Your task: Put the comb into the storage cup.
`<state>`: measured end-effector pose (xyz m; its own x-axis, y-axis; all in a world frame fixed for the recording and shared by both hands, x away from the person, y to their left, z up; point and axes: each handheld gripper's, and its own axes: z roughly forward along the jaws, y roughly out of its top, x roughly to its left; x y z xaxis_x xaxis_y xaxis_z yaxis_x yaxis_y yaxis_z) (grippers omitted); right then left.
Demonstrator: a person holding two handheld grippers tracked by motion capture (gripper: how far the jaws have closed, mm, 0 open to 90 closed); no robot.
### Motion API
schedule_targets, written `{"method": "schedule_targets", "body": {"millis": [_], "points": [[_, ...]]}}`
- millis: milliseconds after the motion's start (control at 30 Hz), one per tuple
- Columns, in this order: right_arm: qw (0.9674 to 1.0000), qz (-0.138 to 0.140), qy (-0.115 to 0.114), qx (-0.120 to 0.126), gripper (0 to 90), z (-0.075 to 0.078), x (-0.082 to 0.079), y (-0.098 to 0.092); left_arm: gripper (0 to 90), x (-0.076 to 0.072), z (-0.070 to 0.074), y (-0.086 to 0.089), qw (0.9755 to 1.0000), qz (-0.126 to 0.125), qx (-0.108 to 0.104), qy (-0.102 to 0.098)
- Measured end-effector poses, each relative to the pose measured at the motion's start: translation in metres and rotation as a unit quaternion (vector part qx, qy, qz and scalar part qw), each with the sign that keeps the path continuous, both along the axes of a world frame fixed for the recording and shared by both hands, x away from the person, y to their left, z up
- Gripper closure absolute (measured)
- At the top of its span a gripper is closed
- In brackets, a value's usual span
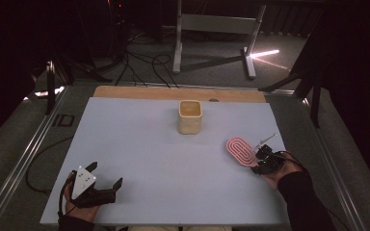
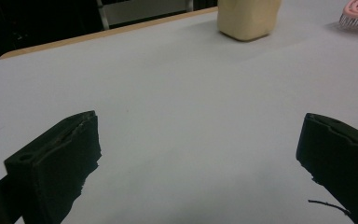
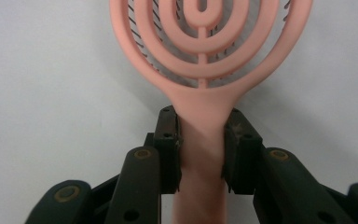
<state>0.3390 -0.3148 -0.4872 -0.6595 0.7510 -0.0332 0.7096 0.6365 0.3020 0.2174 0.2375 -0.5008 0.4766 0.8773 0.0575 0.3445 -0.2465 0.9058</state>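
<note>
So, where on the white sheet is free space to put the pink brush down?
The right gripper holds the brush by its handle near the sheet's right edge. The wide middle is bare, between the cup at the back and the open left gripper at the front left. The back left corner is bare too. Nowhere is really crowded.

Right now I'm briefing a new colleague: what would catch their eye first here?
The pink hairbrush at the mat's right edge, its handle clamped between the right gripper's jaws. Next, the cream cup standing alone near the far edge. The left gripper rests open at the near left.
</note>
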Motion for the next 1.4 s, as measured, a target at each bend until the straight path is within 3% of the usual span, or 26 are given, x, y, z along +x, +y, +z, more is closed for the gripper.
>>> {"method": "schedule_targets", "body": {"millis": [333,500,967,1400], "points": [[0.998,-0.008,-0.04,0.048,70.4,0.008,-0.015,0.004,0.3,0.0,0.0,-0.002,1.0,-0.001,0.007,0.003],[0.9966,-0.007,-0.056,0.059,70.3,0.009,-0.022,0.01,0.3,0.0,0.0,-0.001,1.0,0.0,0.007,0.001],[0.9894,-0.01,-0.113,0.091,70.4,0.019,-0.033,0.025,0.3,0.0,0.0,0.0,1.0,0.002,0.003,0.0],[0.9826,-0.015,-0.141,0.119,70.4,0.022,-0.036,0.034,0.3,0.0,0.001,0.001,1.0,0.003,0.005,0.0]]}}
